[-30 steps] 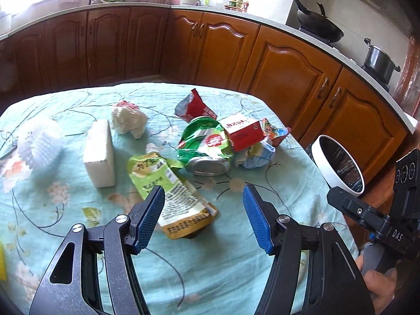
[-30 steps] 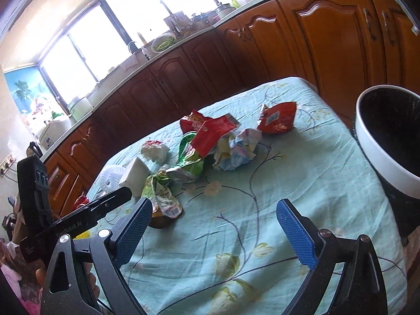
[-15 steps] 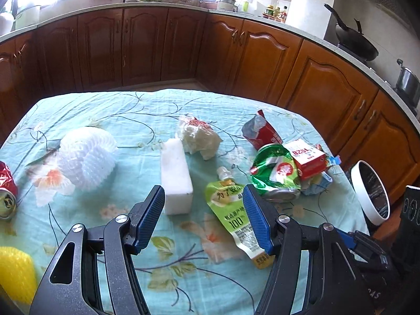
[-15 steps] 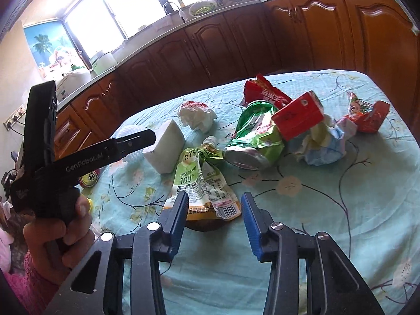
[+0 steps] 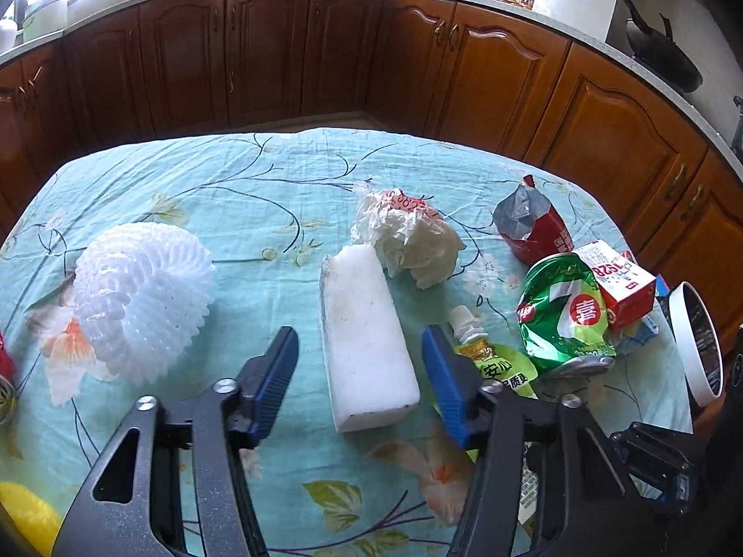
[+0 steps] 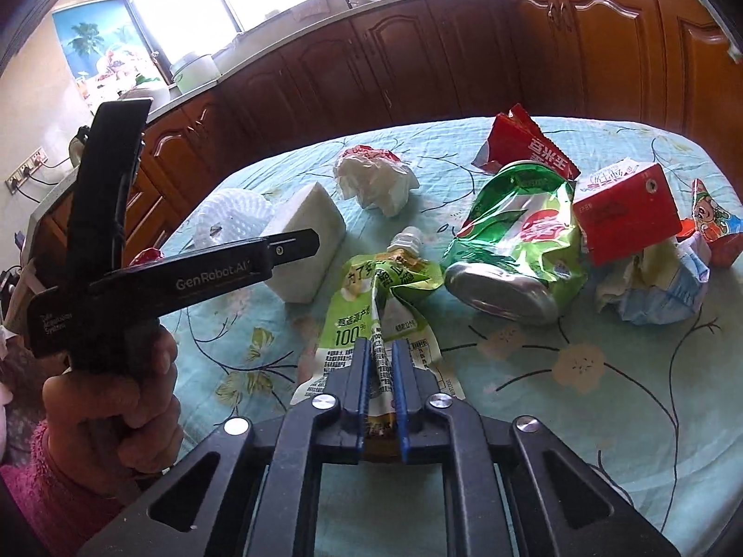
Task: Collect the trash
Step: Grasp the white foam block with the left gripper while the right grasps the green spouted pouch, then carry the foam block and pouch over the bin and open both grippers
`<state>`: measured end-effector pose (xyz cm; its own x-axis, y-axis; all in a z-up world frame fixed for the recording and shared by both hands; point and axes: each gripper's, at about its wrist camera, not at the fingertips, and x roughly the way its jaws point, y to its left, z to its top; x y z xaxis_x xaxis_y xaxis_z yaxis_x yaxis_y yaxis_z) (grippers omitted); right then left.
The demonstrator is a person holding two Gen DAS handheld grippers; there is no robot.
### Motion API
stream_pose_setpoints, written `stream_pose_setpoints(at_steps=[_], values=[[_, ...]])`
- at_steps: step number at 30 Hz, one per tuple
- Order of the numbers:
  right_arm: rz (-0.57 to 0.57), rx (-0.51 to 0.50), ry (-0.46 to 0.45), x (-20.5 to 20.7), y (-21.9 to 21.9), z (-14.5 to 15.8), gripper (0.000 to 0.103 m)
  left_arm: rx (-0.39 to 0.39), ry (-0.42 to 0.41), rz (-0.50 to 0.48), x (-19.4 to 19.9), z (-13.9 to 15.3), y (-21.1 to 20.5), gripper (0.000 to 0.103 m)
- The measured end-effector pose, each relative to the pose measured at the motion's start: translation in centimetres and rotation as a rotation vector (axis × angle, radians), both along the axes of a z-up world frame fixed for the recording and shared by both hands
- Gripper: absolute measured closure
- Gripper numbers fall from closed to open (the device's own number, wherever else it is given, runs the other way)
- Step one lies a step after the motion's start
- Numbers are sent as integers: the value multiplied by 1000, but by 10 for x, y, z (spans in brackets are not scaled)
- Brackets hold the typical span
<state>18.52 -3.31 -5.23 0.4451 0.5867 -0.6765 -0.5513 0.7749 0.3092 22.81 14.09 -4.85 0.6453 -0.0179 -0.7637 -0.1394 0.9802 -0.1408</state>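
Since a second ago both my hands have swung across the table: my right gripper went from gaping over bare cloth to clamped tight on the bottom edge of the green drink pouch, whose film is pinched up into a ridge between the blue pads. That pouch runs from the jaws toward 12 o'clock, spout end farthest from me. My left gripper is closing, about half open, and it straddles the near end of the white foam block; I can't see either pad touching it. The block's long axis points to about 12 o'clock, straight along the fingers, so the jaws will close across its narrow width. I judge the bin, at 3 o'clock off the table's edge, is where both pieces go next.
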Motion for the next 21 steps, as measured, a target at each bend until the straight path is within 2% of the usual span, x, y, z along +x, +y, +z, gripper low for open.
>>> stream_pose_setpoints(at_steps=[1, 8, 16, 21], values=[[-4, 6, -1, -3, -4, 2, 99, -7, 3, -5, -1, -3, 0, 74], [-55, 56, 13, -27, -51, 8, 99, -14, -46, -49, -32, 10, -15, 75], [-125, 97, -19, -62, -103, 27, 99, -62, -110, -172, -59, 36, -58, 75], [-185, 106, -13, -82, -132, 26, 99, -74, -126, -251, -66, 48, -88, 75]])
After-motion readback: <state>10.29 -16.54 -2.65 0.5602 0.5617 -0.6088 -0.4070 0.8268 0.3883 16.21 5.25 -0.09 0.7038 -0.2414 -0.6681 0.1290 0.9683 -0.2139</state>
